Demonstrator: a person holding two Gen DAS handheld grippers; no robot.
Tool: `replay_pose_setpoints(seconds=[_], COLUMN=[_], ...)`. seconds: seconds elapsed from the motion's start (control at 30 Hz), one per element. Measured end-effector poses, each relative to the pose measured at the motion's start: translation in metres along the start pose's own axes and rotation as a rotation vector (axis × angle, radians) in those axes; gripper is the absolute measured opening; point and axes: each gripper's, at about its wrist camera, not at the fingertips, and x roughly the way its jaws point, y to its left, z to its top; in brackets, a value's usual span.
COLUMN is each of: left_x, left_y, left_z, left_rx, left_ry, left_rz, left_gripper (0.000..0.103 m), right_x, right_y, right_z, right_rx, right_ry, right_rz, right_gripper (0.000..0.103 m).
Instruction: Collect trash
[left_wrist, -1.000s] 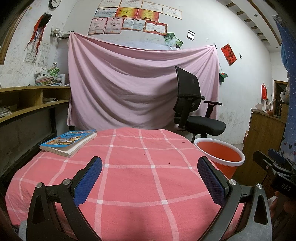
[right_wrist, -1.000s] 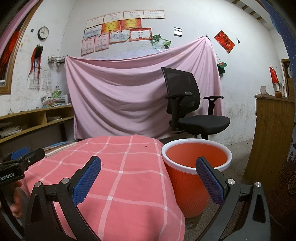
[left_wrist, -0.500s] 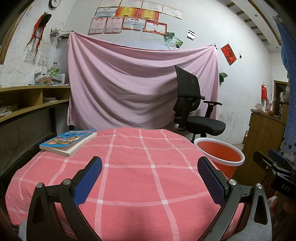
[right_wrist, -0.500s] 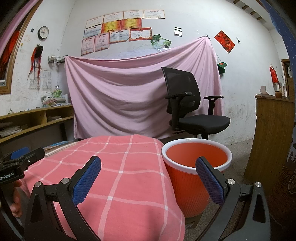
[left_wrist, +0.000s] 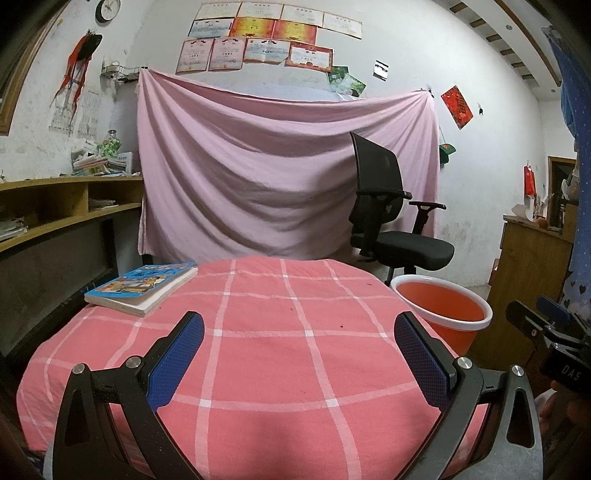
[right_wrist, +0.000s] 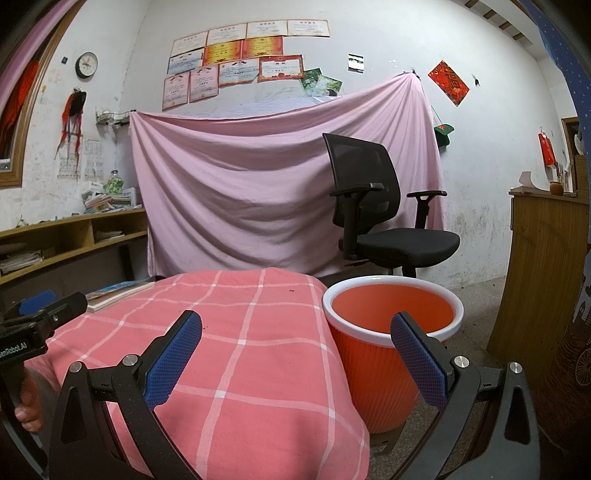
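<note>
nothing has shifted since the earlier frames, both views sit exactly where they were. pink sheet (left_wrist: 280, 177) hanging across the back wall, biggest thing in the room, and in front of it the round table under a pink checked cloth (left_wrist: 258, 350). black office chair (right_wrist: 373, 206) stands behind, well apart from the table.

now the orange bin (right_wrist: 391, 343), ribbed orange wall, white rim, standing upright on the floor just beside the table's right edge, mouth pointing straight up, long axis vertical. from the right wrist view its inside shows only orange, the bottom is out of sight. no loose trash visible on the cloth, only a few tiny dark specks too small to identify.

blue-covered book (left_wrist: 142, 286) lies flat at the table's far left, spine running toward the back left.

left gripper (left_wrist: 299, 354) hovers over the near part of the cloth, jaws spread wide, nothing between them. right gripper (right_wrist: 295, 350) the same, wide apart and empty, one blue pad in front of the cloth, the other in front of the bin's rim.
</note>
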Motion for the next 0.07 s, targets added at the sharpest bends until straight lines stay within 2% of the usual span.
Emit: replay_pose_setpoints(seconds=[0.07], left_x=[-0.0001], left_y=[-0.0003], left_z=[-0.0002], left_rx=[0.000], left_ry=[-0.001], left_rz=[0.005], left_gripper=[0.101], right_x=[-0.0002], right_y=[0.0001], right_z=[0.0001], right_rx=[0.000], right_ry=[-0.001], right_rz=[0.000], right_gripper=[0.103])
